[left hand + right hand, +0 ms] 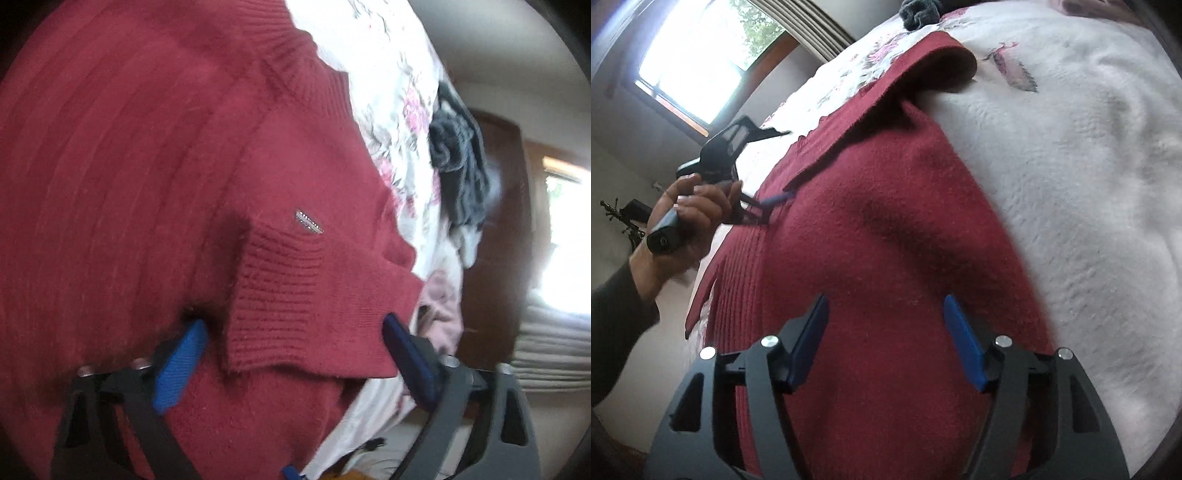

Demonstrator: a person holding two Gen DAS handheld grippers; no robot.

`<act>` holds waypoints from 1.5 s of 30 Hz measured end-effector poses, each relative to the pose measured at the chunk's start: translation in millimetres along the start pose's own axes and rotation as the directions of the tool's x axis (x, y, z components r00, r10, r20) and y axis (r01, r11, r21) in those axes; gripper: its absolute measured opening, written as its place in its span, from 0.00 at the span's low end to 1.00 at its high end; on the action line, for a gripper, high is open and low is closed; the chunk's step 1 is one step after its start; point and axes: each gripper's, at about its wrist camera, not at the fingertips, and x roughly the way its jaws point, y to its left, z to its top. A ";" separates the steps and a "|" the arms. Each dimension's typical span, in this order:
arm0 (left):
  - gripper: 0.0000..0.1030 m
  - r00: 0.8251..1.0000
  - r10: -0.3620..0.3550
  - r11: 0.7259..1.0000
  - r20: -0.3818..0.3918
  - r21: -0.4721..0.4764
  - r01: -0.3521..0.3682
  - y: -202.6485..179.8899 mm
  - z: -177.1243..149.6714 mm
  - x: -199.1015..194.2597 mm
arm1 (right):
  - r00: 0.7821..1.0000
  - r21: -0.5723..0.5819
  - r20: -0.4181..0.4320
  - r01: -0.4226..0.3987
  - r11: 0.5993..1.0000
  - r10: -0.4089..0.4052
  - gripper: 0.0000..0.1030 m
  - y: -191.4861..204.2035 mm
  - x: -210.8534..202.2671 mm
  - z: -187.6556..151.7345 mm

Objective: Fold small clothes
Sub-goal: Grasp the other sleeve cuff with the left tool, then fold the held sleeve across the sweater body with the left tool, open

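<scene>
A dark red knit sweater (147, 166) lies spread on a white flowered bedspread (1071, 184). One sleeve is folded across the body, and its ribbed cuff (280, 295) lies beside a small metal tag (309, 221). My left gripper (293, 322) is open, its blue fingers (181, 362) wide apart on either side of that cuff. My right gripper (885, 300) is open too and hovers over the sweater's smooth body (886, 221), with nothing between its fingers. The right wrist view shows a hand (690, 218) holding the left gripper (774, 205) at the sweater's far side.
A dark grey garment (458, 166) and a pale pink one (441, 306) lie on the bed beyond the sweater. Dark wooden furniture (495, 221) stands past the bed edge. A bright window (690, 66) is on the far wall.
</scene>
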 end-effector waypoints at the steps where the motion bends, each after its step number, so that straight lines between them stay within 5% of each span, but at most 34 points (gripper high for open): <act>1: 0.28 0.999 0.032 0.999 -0.007 0.004 -0.032 -2.1 2.5 0.3 | 1.000 0.000 -0.001 0.001 1.000 -0.001 0.63 -0.5 1.1 2.1; 2: 0.13 0.999 0.049 0.999 -0.005 -0.001 -0.049 -2.1 5.2 -1.4 | 1.000 -0.001 -0.004 0.003 1.000 -0.003 0.63 -1.4 2.7 3.3; 4: 0.07 0.999 0.048 0.999 -0.010 -0.004 -0.048 -3.5 10.6 -4.9 | 1.000 0.000 -0.004 0.007 1.000 -0.007 0.64 -0.4 4.8 1.6; 12: 0.06 0.997 0.004 0.978 0.072 0.206 -0.018 -70.4 16.6 -74.0 | 1.000 -0.017 -0.004 0.027 0.999 -0.027 0.65 2.8 8.6 3.2; 20: 0.06 0.981 -0.003 0.942 0.195 0.330 -0.062 -108.9 31.1 -160.8 | 0.999 -0.024 -0.005 0.035 0.999 -0.035 0.65 6.1 9.6 2.6; 28: 0.06 0.960 0.073 0.956 0.272 0.256 -0.145 -44.4 55.7 -203.7 | 0.999 -0.025 -0.007 0.034 0.999 -0.035 0.65 5.5 13.4 4.9; 36: 0.06 0.953 0.176 0.975 0.246 0.092 -0.204 59.0 70.4 -180.5 | 0.999 -0.035 -0.008 0.045 0.998 -0.045 0.65 7.4 16.0 4.8; 38: 0.15 0.942 0.230 0.969 0.244 0.029 -0.244 84.1 74.6 -175.0 | 0.999 -0.039 -0.010 0.047 0.998 -0.047 0.65 7.9 16.6 4.8; 41: 0.27 0.891 0.353 0.935 0.286 -0.069 -0.348 101.8 73.9 -184.7 | 0.999 -0.043 -0.010 0.050 0.998 -0.050 0.66 10.5 17.9 5.2; 43: 0.45 0.882 0.294 0.951 0.369 -0.017 -0.310 87.3 62.9 -199.4 | 0.999 -0.045 -0.011 0.051 0.998 -0.052 0.66 11.0 19.0 6.0; 45: 0.47 0.887 0.247 0.958 0.391 0.038 -0.284 72.7 56.5 -199.9 | 0.998 -0.048 -0.010 0.054 0.997 -0.054 0.67 13.3 21.0 6.0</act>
